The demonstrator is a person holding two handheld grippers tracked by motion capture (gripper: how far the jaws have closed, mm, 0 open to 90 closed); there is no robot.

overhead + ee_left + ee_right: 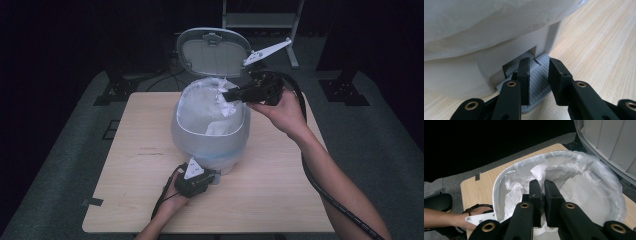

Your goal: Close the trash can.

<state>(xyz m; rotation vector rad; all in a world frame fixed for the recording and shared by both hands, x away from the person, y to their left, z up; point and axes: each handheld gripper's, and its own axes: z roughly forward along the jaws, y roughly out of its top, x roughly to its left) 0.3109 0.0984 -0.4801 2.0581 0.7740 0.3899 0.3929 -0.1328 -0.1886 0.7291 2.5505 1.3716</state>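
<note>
Right gripper [235, 95]: the jaws are pressed together on a fold of the white plastic liner [554, 173]. In the right gripper view the two black pads sit almost flush, with crumpled film pinched between them and rising just past their tips. In the high view this gripper lies roughly level, pointing in from the right over the far right part of the bin's rim.

Left gripper [539, 75]: the jaws stand close together with a narrow gap showing between the pads. They rest over the ribbed grey pedal [537, 81] at the foot of the bin; whether the pads press the pedal or merely lie on it cannot be told. In the high view the left gripper [197, 180] lies on the table [130, 195], against the near side of the bin's base.

Bin [200, 145]: it stands upright, long axis vertical, mouth facing up, directly ahead of the left gripper and below the right gripper's tips. The hinged lid [212, 52] is raised beyond the right gripper, its ribbed inner face turned toward the person.

Materials: the bin is smooth, rounded pale grey plastic with an oval mouth. The liner is thin, translucent and wrinkled, draped over the rim. The pedal is flat with fine parallel grooves. The table is light wood grain with rounded corners.
</note>
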